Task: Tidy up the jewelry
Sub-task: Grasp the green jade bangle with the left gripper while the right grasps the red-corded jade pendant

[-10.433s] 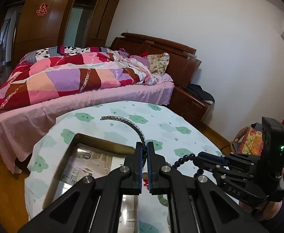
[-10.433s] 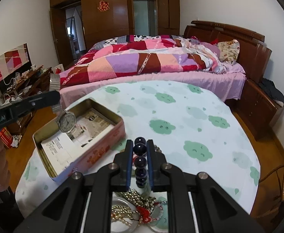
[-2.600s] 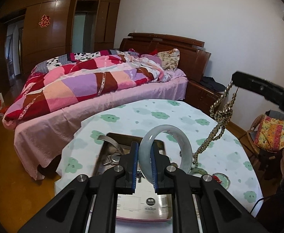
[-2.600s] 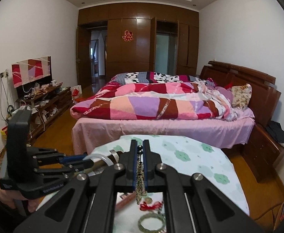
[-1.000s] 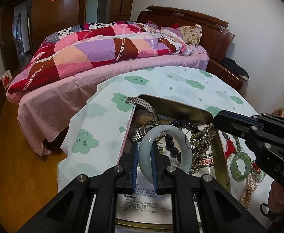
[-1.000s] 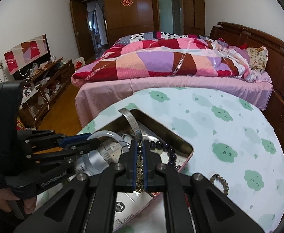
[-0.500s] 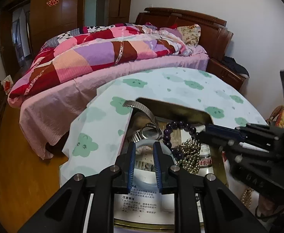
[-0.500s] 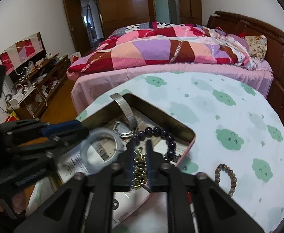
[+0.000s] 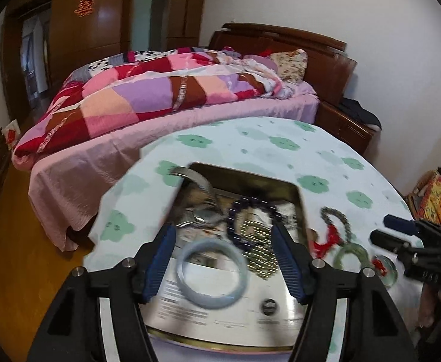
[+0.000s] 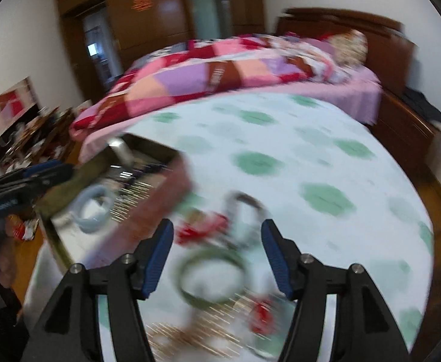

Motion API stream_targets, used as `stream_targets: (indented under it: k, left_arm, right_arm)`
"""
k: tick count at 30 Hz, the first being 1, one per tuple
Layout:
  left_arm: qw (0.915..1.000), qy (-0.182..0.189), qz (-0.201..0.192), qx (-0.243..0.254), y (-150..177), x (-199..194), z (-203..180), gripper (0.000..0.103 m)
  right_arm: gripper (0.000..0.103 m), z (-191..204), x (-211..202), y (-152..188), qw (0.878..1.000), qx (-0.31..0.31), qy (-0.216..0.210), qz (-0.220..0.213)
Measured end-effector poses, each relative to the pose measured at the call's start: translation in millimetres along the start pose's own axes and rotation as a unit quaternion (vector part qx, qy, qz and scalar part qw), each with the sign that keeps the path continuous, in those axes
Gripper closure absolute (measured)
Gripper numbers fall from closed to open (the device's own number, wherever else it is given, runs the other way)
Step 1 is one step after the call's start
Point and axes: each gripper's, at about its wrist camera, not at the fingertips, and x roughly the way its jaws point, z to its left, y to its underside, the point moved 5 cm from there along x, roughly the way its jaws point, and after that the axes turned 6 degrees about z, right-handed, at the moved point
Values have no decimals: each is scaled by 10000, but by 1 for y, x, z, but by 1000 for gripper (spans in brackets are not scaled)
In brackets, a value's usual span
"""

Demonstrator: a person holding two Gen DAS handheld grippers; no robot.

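Right now your left claw [image 9: 225, 259] is spread wide with nothing between its blue pads [image 9: 160, 261], hanging over the near end of the open tin box [image 9: 300, 211]. The pale jade bangle [image 9: 211, 274] lies flat inside the box on the printed paper lining, between the two pads but touching neither. Further back in the box you can make out a dark purple bead bracelet [image 9: 252, 208], a gold chain [image 9: 261, 256] bunched just in front of it, and a metal watch [image 9: 202, 211] whose band curls up over the far-left rim.

Your right claw [image 10: 215, 258] is also spread and empty, held above the jewelry lying loose on the worktop [image 10: 295, 138] to the right of the box. That view is heavily blurred, but below the claw you can see a green bangle [image 10: 211, 280], a brown bead bracelet [image 10: 246, 208] beyond it, red tassels [image 10: 202, 229] near the left pad, and a smear of pearly beads [image 10: 190, 338] at the bottom edge. A quilt-covered bed [image 9: 172, 96] stands behind the worktop.
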Motion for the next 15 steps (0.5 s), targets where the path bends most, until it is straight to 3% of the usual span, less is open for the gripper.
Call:
stream_targets:
  k: [6,15]
  left_arm:
    - [9987,119,134,474,18,2,-46,37]
    - [9936,218,300,1068,34,8,-106,37]
  right_arm:
    - [39,-66,-20,33,9969,633,460,54]
    - [40,-64,-19,58,9982,464,320,212]
